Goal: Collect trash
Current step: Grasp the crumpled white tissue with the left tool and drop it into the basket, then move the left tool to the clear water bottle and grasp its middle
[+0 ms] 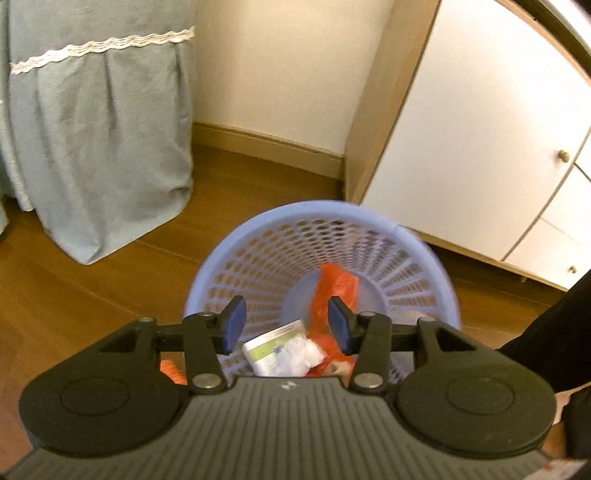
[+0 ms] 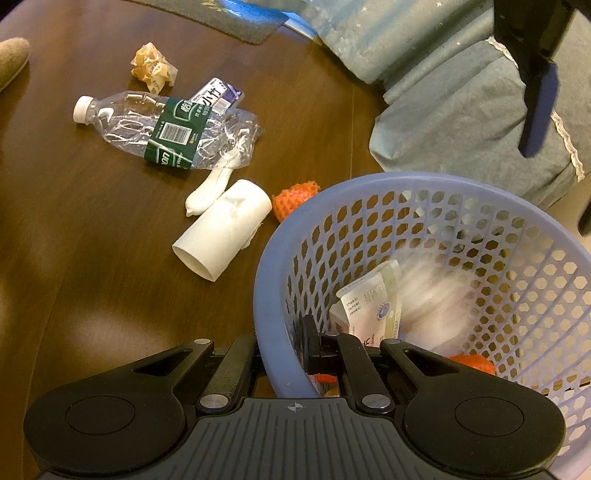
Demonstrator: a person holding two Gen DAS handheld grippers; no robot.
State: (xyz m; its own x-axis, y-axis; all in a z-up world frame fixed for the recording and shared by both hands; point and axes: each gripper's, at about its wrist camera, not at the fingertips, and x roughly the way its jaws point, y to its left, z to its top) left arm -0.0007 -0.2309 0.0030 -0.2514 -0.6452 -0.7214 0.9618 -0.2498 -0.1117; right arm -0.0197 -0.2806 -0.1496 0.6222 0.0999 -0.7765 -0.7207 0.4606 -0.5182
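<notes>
A lilac mesh basket (image 1: 317, 206) stands on the wooden floor, and my left gripper (image 1: 287, 317) hangs open above it with nothing between its blue pads. An orange bag (image 1: 334, 284), a white carton (image 1: 273, 347) and crumpled tissue (image 1: 303, 354) lie inside. My right gripper (image 2: 280, 350) is shut on the basket's near rim (image 2: 424, 181). A blurred white item (image 2: 432, 299) shows beside the carton (image 2: 369, 306). On the floor lie a crushed bottle (image 2: 159, 125), a paper tube (image 2: 225, 229), crumpled paper (image 2: 153, 66), a wrapper (image 2: 218, 92) and an orange net (image 2: 295, 197).
A blue-green bed skirt (image 1: 99, 147) hangs left of the basket, and a white cabinet (image 1: 480, 129) stands to its right. A dark sleeve (image 1: 546, 325) enters at the right edge. A grey slipper (image 2: 11, 59) and a mat (image 2: 221, 18) lie beyond the floor trash.
</notes>
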